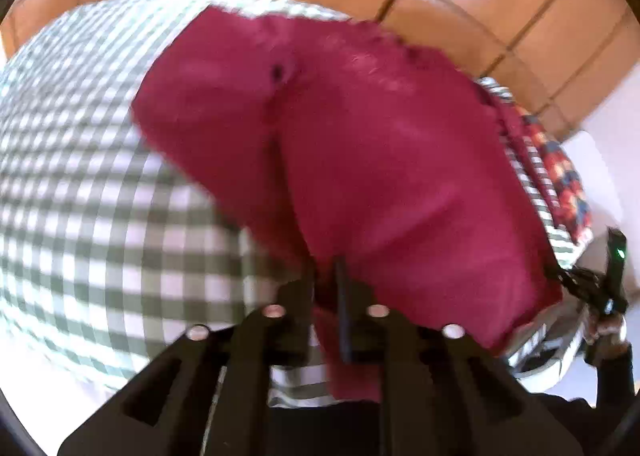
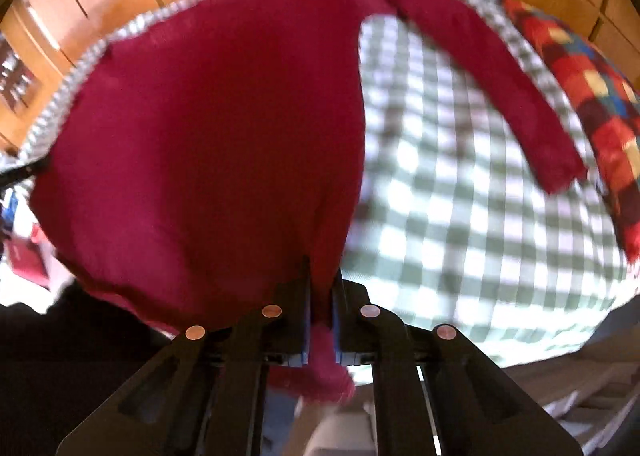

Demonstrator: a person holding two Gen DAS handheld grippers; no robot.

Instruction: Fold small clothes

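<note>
A: Where's the small crimson knit long-sleeved top (image 2: 208, 128)?
B: Over the green-and-white checked cloth (image 2: 460, 216); left gripper (image 1: 326, 288) and right gripper (image 2: 322, 288) each pinch its hem, jaws nearly closed, probably to spread it flat

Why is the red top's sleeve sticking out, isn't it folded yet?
Not folded: the sleeve of the red top lies stretched out on the checked cloth.
</note>
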